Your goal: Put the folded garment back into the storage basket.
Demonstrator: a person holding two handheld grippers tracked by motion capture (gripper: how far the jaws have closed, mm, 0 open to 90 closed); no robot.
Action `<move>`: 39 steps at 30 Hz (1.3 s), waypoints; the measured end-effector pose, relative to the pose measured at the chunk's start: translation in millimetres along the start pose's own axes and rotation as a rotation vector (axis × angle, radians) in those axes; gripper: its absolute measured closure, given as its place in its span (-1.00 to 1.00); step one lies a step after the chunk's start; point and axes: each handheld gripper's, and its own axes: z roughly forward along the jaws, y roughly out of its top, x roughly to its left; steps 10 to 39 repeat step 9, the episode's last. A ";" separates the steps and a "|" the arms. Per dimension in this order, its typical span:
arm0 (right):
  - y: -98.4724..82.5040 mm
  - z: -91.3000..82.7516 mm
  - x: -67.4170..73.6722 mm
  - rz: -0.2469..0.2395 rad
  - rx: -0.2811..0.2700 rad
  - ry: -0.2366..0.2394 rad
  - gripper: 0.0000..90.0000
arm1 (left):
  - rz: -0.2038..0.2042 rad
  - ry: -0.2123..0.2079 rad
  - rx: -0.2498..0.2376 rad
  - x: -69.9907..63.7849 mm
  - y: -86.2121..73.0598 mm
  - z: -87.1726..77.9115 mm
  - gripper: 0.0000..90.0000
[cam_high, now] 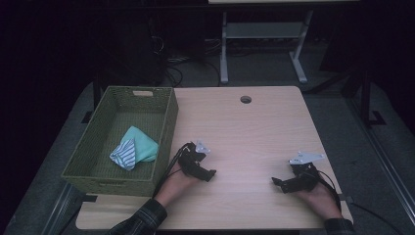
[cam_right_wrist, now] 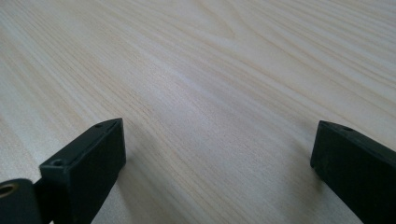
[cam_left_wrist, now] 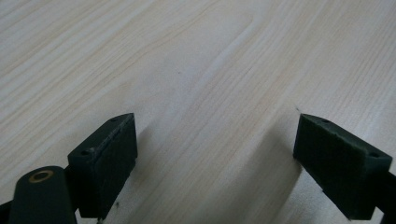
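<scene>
Two black grippers rest low over a light wooden table (cam_high: 244,132). My left gripper (cam_high: 211,173) lies near the front left, just right of a green woven basket (cam_high: 166,122), pointing right. In the left gripper view its jaws stand wide apart over bare wood (cam_left_wrist: 215,140), holding nothing. My right gripper (cam_high: 275,181) lies near the front right edge, pointing left. In the right gripper view its jaws are also spread wide with bare table between them (cam_right_wrist: 219,149). Inside the basket lie a teal cloth (cam_high: 143,142) and a striped cloth (cam_high: 124,154).
The basket takes up the table's left side. A round cable hole (cam_high: 245,99) sits near the far edge. Beyond the table stand a white desk frame (cam_high: 264,44) and tangled cables (cam_high: 171,63) on a dark floor.
</scene>
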 end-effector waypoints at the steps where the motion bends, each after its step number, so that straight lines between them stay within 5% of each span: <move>1: 0.0 0.0 0.1 0.001 0.000 0.000 -0.93 | 0.002 0.002 -0.003 0.0 -0.2 0.0 -0.72; 39: 0.1 0.0 0.2 0.002 0.000 0.000 -0.93 | 0.008 0.005 -0.013 0.3 -1.5 -0.3 -0.72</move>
